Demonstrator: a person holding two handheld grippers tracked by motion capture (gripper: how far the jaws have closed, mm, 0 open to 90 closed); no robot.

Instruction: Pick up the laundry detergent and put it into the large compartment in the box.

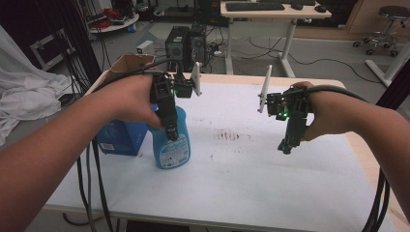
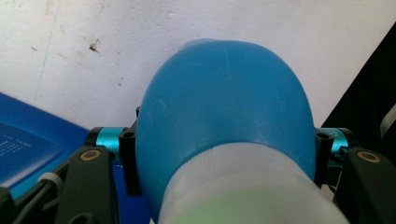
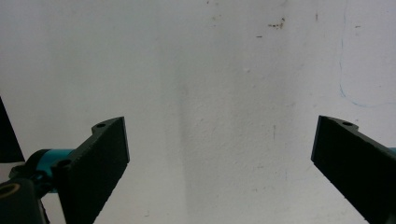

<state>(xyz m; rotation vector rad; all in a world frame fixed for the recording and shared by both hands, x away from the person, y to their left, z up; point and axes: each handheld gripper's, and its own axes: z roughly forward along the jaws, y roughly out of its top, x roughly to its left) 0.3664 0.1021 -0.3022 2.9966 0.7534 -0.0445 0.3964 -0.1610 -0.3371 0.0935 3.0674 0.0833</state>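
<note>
A blue spray bottle (image 1: 172, 147) with a white-and-blue label stands on the white table (image 1: 251, 169), left of centre. My left gripper (image 1: 170, 131) comes down on it from above. In the left gripper view the bottle's blue shoulder (image 2: 224, 107) and white collar sit between the two jaws, which press on either side, so my left gripper (image 2: 226, 151) is shut on it. My right gripper (image 1: 286, 145) hangs over the bare table at the right, apart from the bottle. Its jaws stand wide apart in the right gripper view, so my right gripper (image 3: 219, 140) is open and holds nothing.
A blue box (image 1: 121, 137) stands just left of the bottle, and its corner (image 2: 28, 144) lies at the left in the left gripper view. An open cardboard box (image 1: 129, 63) sits at the far left corner. A reddish-brown stain (image 1: 232, 135) marks the table's middle.
</note>
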